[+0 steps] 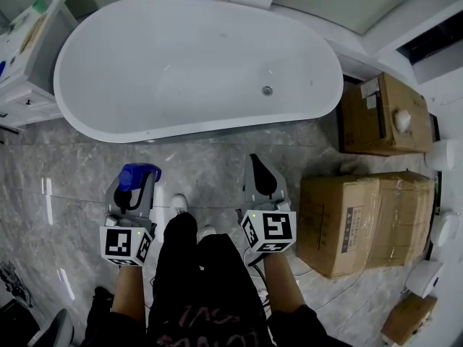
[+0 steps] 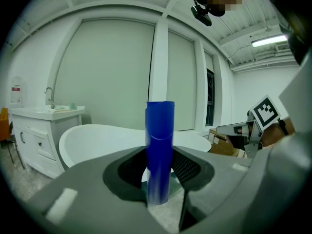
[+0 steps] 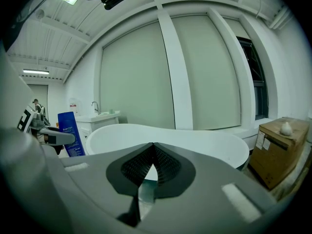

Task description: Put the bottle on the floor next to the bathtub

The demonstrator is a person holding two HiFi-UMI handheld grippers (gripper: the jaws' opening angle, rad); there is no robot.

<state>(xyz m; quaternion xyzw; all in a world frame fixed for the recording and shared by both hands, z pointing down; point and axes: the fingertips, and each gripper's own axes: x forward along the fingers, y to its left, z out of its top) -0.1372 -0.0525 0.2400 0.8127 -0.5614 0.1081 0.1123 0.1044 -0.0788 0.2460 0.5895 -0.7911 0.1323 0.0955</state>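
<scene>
A blue bottle (image 1: 139, 175) stands upright between the jaws of my left gripper (image 1: 134, 183), which is shut on it, held above the grey marble floor. In the left gripper view the blue bottle (image 2: 159, 150) fills the middle between the dark pads. The right gripper view shows the blue bottle (image 3: 71, 133) at the left. My right gripper (image 1: 255, 166) is shut with nothing in it, its pads (image 3: 165, 165) meeting at the tip. The white bathtub (image 1: 195, 63) lies just ahead of both grippers.
Cardboard boxes (image 1: 365, 219) stand on the floor to the right, another box (image 1: 382, 114) behind them. A white vanity cabinet (image 1: 25, 56) with a sink is at the far left. The person's legs and white shoes (image 1: 179, 207) are between the grippers.
</scene>
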